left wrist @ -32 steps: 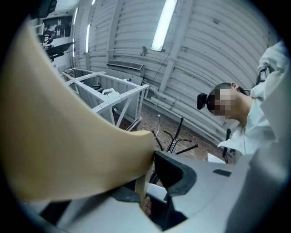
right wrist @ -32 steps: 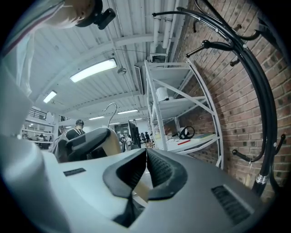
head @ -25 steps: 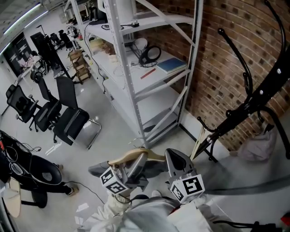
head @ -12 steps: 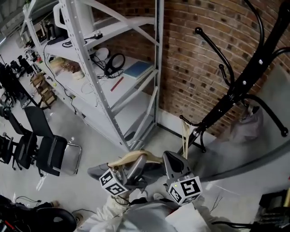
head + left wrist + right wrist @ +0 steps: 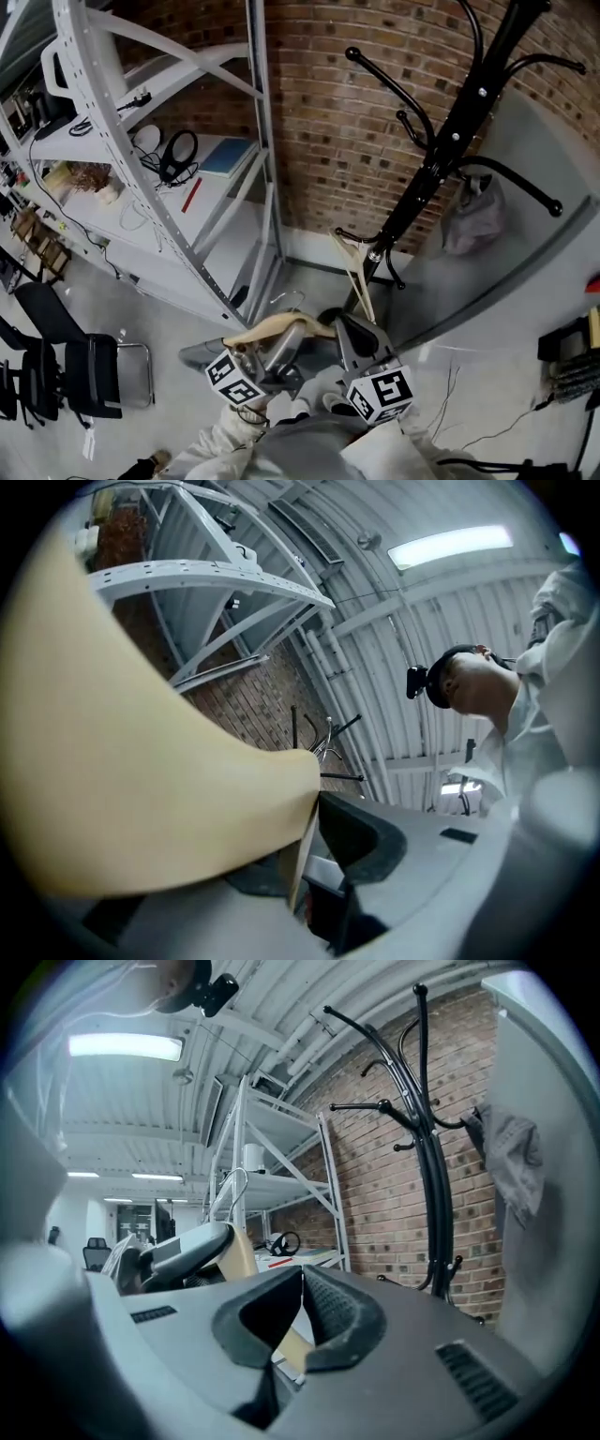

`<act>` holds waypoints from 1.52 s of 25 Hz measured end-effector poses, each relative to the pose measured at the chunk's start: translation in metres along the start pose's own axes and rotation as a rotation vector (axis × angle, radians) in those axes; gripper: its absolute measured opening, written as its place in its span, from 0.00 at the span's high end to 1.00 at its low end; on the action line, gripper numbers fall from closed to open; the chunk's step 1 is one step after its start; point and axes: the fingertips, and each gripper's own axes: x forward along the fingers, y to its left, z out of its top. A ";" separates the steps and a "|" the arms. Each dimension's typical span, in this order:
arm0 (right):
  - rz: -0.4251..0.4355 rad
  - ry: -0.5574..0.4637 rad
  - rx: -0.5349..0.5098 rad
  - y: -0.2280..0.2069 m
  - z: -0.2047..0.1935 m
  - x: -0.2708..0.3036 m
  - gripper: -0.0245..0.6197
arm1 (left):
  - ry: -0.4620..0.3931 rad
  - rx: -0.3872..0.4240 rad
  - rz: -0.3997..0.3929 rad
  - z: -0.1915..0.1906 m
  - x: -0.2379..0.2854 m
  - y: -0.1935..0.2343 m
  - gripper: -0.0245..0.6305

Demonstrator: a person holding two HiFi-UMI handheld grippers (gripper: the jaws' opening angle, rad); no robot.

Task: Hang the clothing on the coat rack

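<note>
Left gripper (image 5: 286, 337) (image 5: 314, 803): jaws closed on the hanger, which is pinched between the pads at its narrow part.
Hanger (image 5: 277, 325) (image 5: 141, 761): pale wood. It runs out to both sides of the left jaws, and its broad arm fills the left of the left gripper view.
Right gripper (image 5: 349, 326) (image 5: 302, 1274): jaw tips pressed together, with nothing visibly caught between them. A strip of the hanger shows through the gap below the tips, behind the jaws.
Grippers to each other: side by side and close, with the hanger's right end just beside the right jaws.
Fabric (image 5: 309, 450): pale grey-white, below and behind both sets of jaws at the bottom of the head view. Cannot tell whether it is the clothing to hang or the person's sleeve.
Rack (image 5: 450, 141) (image 5: 433, 1194): black and upright, with curved hooks. It stands ahead of both jaws and to their right, well apart from them.
Grey cloth (image 5: 469, 220) (image 5: 511, 1162): hangs from a hook of the rack, right of the pole as the right jaws see it.
Second hanger (image 5: 354, 272): pale wood, leaning at the rack's foot, ahead of the right jaws and apart from them.
Shelves (image 5: 169, 141) (image 5: 281, 1138): white metal, ahead and to the left of the jaws, holding cables and small items.
Wall (image 5: 328, 94): brick, behind the rack and shelves.
Chair (image 5: 89, 375): black, far to the left of the left jaws.
</note>
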 end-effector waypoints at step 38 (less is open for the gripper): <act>-0.363 -0.088 0.041 -0.132 0.011 -0.151 0.92 | 0.208 -0.185 -0.291 -0.132 0.127 -0.086 0.81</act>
